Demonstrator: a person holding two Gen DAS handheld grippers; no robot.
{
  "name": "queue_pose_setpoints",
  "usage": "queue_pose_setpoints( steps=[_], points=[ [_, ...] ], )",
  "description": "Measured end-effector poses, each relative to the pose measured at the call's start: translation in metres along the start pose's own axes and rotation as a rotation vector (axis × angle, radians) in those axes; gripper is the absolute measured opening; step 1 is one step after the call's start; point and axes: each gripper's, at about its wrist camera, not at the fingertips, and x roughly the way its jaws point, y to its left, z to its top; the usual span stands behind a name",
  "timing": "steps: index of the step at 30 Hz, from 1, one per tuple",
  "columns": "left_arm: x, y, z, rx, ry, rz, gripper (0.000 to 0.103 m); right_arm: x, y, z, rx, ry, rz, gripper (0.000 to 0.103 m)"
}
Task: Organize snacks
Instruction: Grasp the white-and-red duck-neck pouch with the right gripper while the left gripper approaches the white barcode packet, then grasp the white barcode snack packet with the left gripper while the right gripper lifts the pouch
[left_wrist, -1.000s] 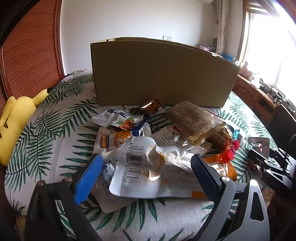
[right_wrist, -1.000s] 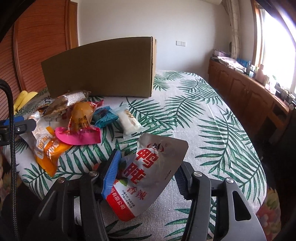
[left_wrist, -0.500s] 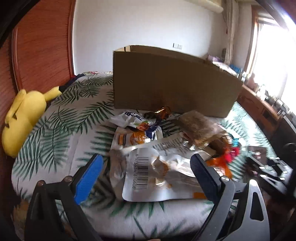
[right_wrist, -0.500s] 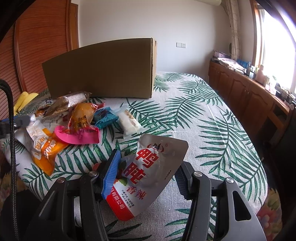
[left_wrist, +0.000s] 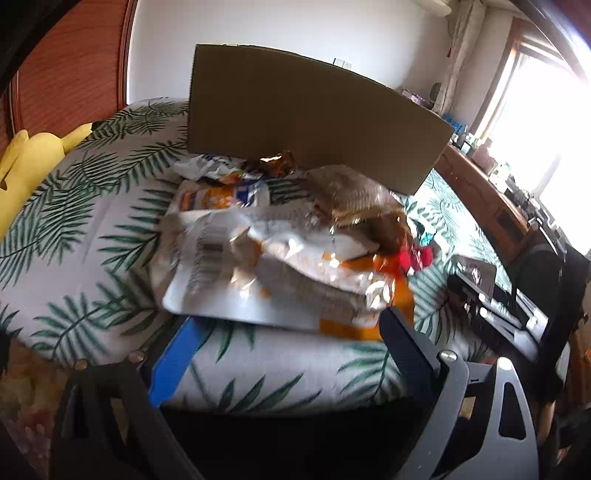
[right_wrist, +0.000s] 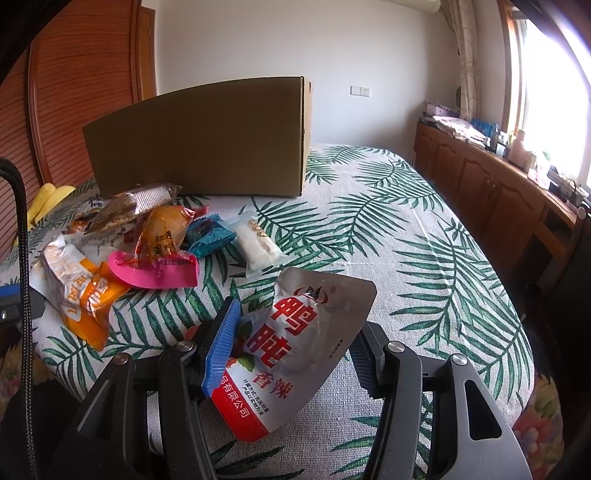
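Note:
A pile of snack packets lies on the palm-leaf bedspread (left_wrist: 74, 236) in front of a brown cardboard box (left_wrist: 295, 114). In the left wrist view, my left gripper (left_wrist: 284, 332) is open and empty, just short of a large white and orange foil packet (left_wrist: 266, 273) at the pile's near edge. In the right wrist view, my right gripper (right_wrist: 295, 339) is shut on a silver and red pouch (right_wrist: 291, 350) and holds it above the bed. The box (right_wrist: 207, 144) stands behind the pile there too.
A pink and orange packet (right_wrist: 159, 247), a blue candy (right_wrist: 207, 232) and a white bar (right_wrist: 258, 247) lie near the pile. A yellow plush toy (left_wrist: 26, 158) sits at the left. Wooden cabinets (right_wrist: 487, 184) run along the right wall under the window.
My left gripper has pulled back and dropped toward the bed's near edge, so the pile now sits ahead of the fingertips. The right gripper holds still with the pouch.

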Motion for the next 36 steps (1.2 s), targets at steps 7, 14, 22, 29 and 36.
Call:
queue_pose_setpoints(
  steps=[7,14,22,29,36],
  points=[
    [0.018,0.004,0.021,-0.079,-0.010,0.014,0.095,0.001,0.001,0.001,-0.001,-0.002,0.000,0.057],
    [0.021,0.009,0.025,-0.072,-0.049,0.061,0.071,0.000,0.000,0.000,0.000,-0.001,0.001,0.057],
    [0.010,0.026,0.019,-0.126,-0.074,-0.045,0.037,0.001,0.000,0.000,-0.001,-0.001,0.001,0.057],
    [-0.018,0.031,0.018,-0.099,-0.157,-0.093,0.024,-0.001,0.003,0.002,-0.027,-0.001,0.009,0.026],
    [-0.031,0.032,0.022,-0.086,-0.199,-0.136,0.020,-0.001,-0.002,0.006,-0.014,-0.001,0.045,0.020]
  ],
)
